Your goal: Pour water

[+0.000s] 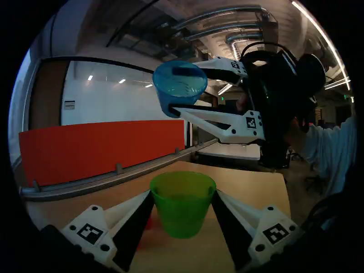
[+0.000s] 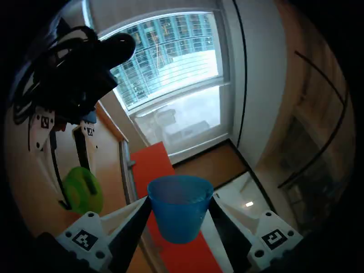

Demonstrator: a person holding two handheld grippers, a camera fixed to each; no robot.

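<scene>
Standing along the far edge of the wooden table (image 1: 255, 182), a long orange panel (image 1: 104, 145) is rising upright, with a grey rail (image 1: 113, 175) running at its foot.

Item: a person's pale sleeve (image 1: 334, 150), showing at the right of the left gripper view, behind the other tool.

Item: left gripper (image 1: 182, 214), hanging low over the table, its two fingers clamping the green cup (image 1: 183, 204) from either side. The cup is sitting upright, mouth upward.

Item: right gripper (image 2: 179, 214), its fingers pressing on both sides of the blue cup (image 2: 179, 211). In the left gripper view it is holding that cup high in the air, tipped on its side with the mouth facing the camera, above and beyond the green cup and well apart from it.

Whether either cup is carrying water cannot be told.
</scene>
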